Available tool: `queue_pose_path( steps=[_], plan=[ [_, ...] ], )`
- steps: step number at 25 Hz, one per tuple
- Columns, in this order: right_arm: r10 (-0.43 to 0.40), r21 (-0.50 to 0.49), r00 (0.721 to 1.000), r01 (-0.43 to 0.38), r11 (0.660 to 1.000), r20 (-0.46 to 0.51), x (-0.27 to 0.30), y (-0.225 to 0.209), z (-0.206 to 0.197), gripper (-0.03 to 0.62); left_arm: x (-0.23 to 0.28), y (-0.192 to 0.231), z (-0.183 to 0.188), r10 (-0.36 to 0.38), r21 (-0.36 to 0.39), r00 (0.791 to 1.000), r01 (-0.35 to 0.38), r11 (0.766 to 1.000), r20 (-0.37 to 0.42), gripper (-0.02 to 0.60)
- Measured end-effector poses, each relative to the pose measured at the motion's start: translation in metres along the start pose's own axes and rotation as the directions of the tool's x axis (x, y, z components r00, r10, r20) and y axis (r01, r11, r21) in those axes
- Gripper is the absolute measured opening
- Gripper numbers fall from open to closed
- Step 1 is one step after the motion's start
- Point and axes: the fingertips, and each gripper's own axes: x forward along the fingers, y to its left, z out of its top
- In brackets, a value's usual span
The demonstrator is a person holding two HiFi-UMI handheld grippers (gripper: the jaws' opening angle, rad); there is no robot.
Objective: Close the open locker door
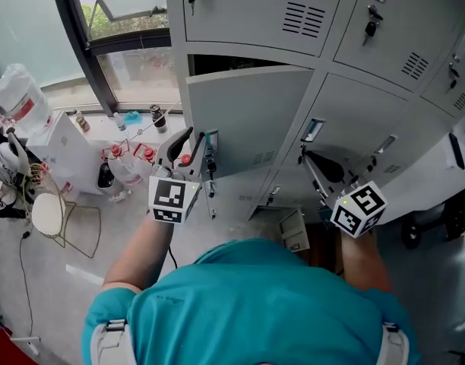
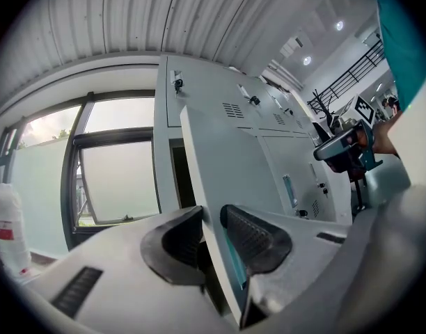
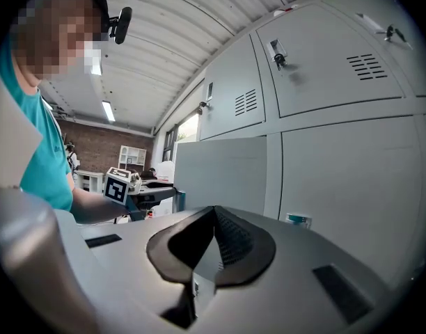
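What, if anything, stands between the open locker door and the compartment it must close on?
Nothing visible. The gap between the door and its dark compartment looks clear; the left gripper clamps the door's edge.

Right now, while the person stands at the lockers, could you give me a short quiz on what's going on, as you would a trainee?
1. True or false: the right hand-held gripper is holding the open locker door.
2. What sits between the jaws of the left hand-held gripper? A) a key B) the door's edge C) nothing
3. Fill in: beside the lockers, on the left hand-held gripper's side, daylight comes in through a ______.

Key:
1. False. Its jaws are together with nothing between them.
2. B
3. window
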Motion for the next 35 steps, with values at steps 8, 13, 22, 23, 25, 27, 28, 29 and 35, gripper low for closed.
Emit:
queue_pose_path(
  steps=[8,13,22,23,25,27,28,29,35],
  plan=[
    [-0.065,0.012,0.998,0.065,0.998,-0.027,0.013,-0.006,-0.005,-0.002,0.031,0.023,-0.010,-0.018,0.037,1.000,0.018,0.999,0.012,0.098],
    [-0.091,0.023,0.995,0.092,0.995,-0.049,0.020,-0.011,-0.010,-0.002,0.048,0.031,-0.016,0.048,0.141,0.999,-0.051,0.989,0.026,0.098],
    [-0.115,0.020,0.991,0.117,0.993,-0.072,0.033,-0.014,-0.011,-0.002,0.071,0.035,-0.017,0.134,0.415,0.990,-0.140,0.899,0.045,0.098],
    [-0.116,0.019,0.990,0.118,0.993,-0.074,0.034,-0.013,-0.011,-0.002,0.073,0.035,-0.017,0.140,0.433,0.989,-0.145,0.889,0.045,0.098],
    [-0.117,0.018,0.990,0.119,0.993,-0.080,0.036,-0.013,-0.012,-0.002,0.074,0.034,-0.017,0.153,0.476,0.987,-0.161,0.864,0.057,0.098],
    [-0.118,0.019,0.989,0.120,0.993,-0.085,0.039,-0.014,-0.012,-0.002,0.076,0.033,-0.018,0.158,0.504,0.986,-0.167,0.847,0.061,0.097],
    [-0.116,0.019,0.989,0.118,0.993,-0.088,0.040,-0.013,-0.013,-0.002,0.076,0.033,-0.018,0.155,0.503,0.986,-0.163,0.849,0.057,0.098],
    [-0.112,0.018,0.990,0.114,0.993,-0.090,0.042,-0.012,-0.013,-0.002,0.077,0.034,-0.018,0.151,0.497,0.987,-0.157,0.853,0.051,0.098],
    [-0.088,0.014,0.992,0.090,0.996,-0.087,0.047,-0.004,-0.009,-0.002,0.074,0.033,-0.016,0.122,0.447,0.993,-0.111,0.888,0.004,0.098]
  ],
)
